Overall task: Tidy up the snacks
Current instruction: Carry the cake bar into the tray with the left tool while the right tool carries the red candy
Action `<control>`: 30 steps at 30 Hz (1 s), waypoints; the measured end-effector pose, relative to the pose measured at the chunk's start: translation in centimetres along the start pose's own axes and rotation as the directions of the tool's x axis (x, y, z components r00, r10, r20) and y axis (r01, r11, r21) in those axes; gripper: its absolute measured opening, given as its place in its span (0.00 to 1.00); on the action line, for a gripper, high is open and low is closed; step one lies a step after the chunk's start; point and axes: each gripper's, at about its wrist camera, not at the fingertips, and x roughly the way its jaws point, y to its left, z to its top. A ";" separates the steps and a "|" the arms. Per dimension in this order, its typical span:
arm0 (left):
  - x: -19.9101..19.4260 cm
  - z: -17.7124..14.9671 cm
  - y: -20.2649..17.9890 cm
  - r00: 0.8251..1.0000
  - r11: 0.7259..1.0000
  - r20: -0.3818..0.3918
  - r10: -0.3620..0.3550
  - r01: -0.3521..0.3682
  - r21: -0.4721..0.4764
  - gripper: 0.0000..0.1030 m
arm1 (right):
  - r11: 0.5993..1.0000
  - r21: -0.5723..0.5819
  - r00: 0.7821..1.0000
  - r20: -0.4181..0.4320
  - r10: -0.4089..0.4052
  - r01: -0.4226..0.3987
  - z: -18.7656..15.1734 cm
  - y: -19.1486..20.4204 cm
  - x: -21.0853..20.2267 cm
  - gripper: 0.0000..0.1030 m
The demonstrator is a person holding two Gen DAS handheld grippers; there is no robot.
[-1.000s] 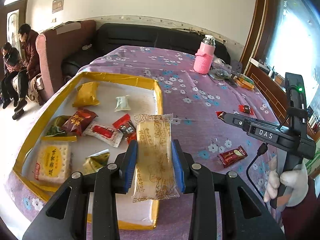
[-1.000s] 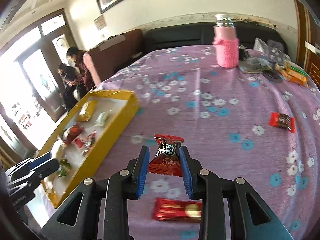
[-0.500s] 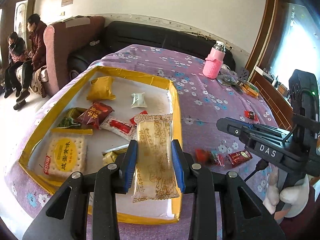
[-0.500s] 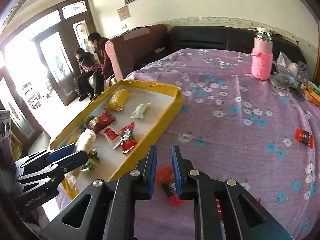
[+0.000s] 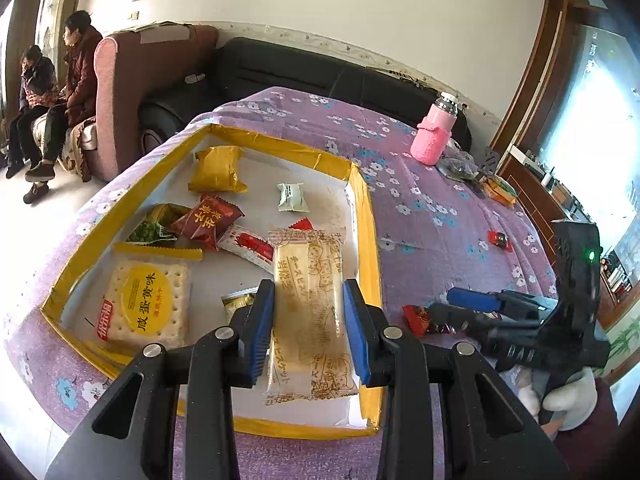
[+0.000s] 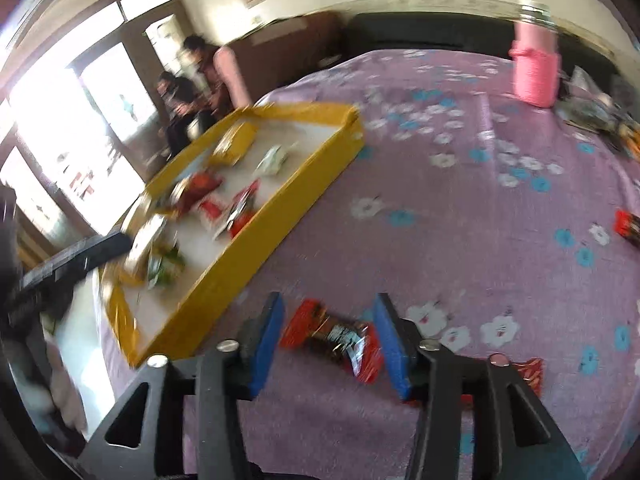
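Observation:
My left gripper (image 5: pixel 308 324) is shut on a long clear-wrapped biscuit pack (image 5: pixel 310 312) and holds it over the near right part of the yellow-rimmed tray (image 5: pixel 366 240). The tray holds several snacks, among them a yellow cracker pack (image 5: pixel 146 306) and a red packet (image 5: pixel 208 220). My right gripper (image 6: pixel 330 340) is open, its pads on either side of a red candy (image 6: pixel 336 336) that lies on the purple cloth just right of the tray (image 6: pixel 280 208). In the left wrist view the same candy (image 5: pixel 420 318) lies at the right gripper's tips.
A second red packet (image 6: pixel 528 372) lies behind the right finger, another red candy (image 6: pixel 626 224) at the far right. A pink-sleeved bottle (image 5: pixel 436 136) and small clutter stand at the table's far side. A sofa and two seated people are beyond.
My right gripper let go of the red candy, swung toward the tray and now stands open around it on the cloth. My left gripper moved slightly over the tray, still holding the biscuit pack.

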 end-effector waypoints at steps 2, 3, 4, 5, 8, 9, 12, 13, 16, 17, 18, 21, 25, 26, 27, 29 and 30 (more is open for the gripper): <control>0.0 0.0 -0.1 1.000 1.000 -0.002 -0.001 0.001 0.003 0.31 | 0.998 -0.067 1.000 -0.021 -0.003 0.002 -0.1 0.8 0.8 0.56; -0.1 0.0 -0.1 1.000 1.000 -0.002 0.001 -0.001 0.005 0.31 | 0.995 -0.103 0.999 -0.032 -0.012 0.009 -0.1 1.3 1.3 0.56; -0.2 0.1 -0.1 1.000 1.000 0.000 0.003 -0.003 0.006 0.31 | 0.992 -0.125 0.999 -0.038 -0.019 0.014 -0.2 1.6 1.8 0.57; -0.3 0.1 0.0 1.000 1.000 0.002 0.007 -0.007 0.007 0.31 | 0.989 -0.147 0.999 -0.043 -0.030 0.023 -0.2 1.9 2.1 0.57; -0.7 0.2 0.4 1.000 1.000 0.009 0.017 -0.017 0.001 0.31 | 0.982 -0.182 0.996 -0.064 -0.057 0.044 -0.7 2.3 3.0 0.58; -0.7 0.2 0.5 1.000 1.000 0.009 0.019 -0.019 -0.001 0.31 | 0.981 -0.190 0.997 -0.055 -0.060 0.049 -1.0 2.4 2.9 0.58; -0.6 0.1 0.9 1.000 1.000 0.004 0.021 -0.021 -0.012 0.31 | 0.976 -0.204 0.995 -0.049 -0.092 0.080 -1.5 2.5 2.5 0.40; -0.5 0.1 0.9 1.000 1.000 0.002 0.019 -0.019 -0.015 0.31 | 0.975 -0.197 0.992 -0.047 -0.115 0.103 -1.5 2.3 2.3 0.25; -0.4 -0.1 1.1 1.000 1.000 -0.001 0.014 -0.014 -0.018 0.31 | 0.986 -0.141 0.993 -0.056 -0.101 0.092 -1.4 1.3 1.8 0.25; -0.5 -0.1 1.1 1.000 1.000 -0.001 0.014 -0.014 -0.017 0.31 | 0.986 -0.130 0.992 -0.053 -0.111 0.103 -1.4 1.1 1.7 0.25; -0.5 -0.1 1.1 1.000 1.000 0.000 0.015 -0.015 -0.018 0.31 | 0.987 -0.119 0.992 -0.050 -0.115 0.108 -1.4 1.0 1.6 0.25; -0.5 0.0 1.3 1.000 1.000 0.004 0.025 -0.025 -0.018 0.31 | 0.991 -0.078 0.994 -0.012 -0.112 0.110 -0.6 0.8 0.3 0.25; -0.4 0.2 2.5 0.999 0.998 0.008 0.046 -0.045 -0.036 0.31 | 0.994 -0.072 0.996 0.051 -0.075 0.078 1.5 2.3 -2.0 0.25; -0.3 0.2 2.9 0.999 0.998 0.007 0.050 -0.049 -0.042 0.31 | 0.995 -0.075 0.996 0.063 -0.058 0.062 2.1 2.9 -2.4 0.25; -0.2 0.2 3.2 0.999 0.997 0.003 0.053 -0.053 -0.049 0.31 | 0.996 -0.081 0.997 0.072 -0.039 0.044 2.6 3.5 -2.7 0.25; 0.1 0.1 3.9 0.998 0.996 -0.006 0.059 -0.059 -0.060 0.31 | 0.995 -0.097 0.997 0.076 -0.002 0.009 3.5 4.9 -2.6 0.25; 0.2 0.1 4.1 0.998 0.996 -0.010 0.061 -0.062 -0.063 0.31 | 0.994 -0.106 0.997 0.070 0.015 -0.008 4.0 5.7 -2.2 0.25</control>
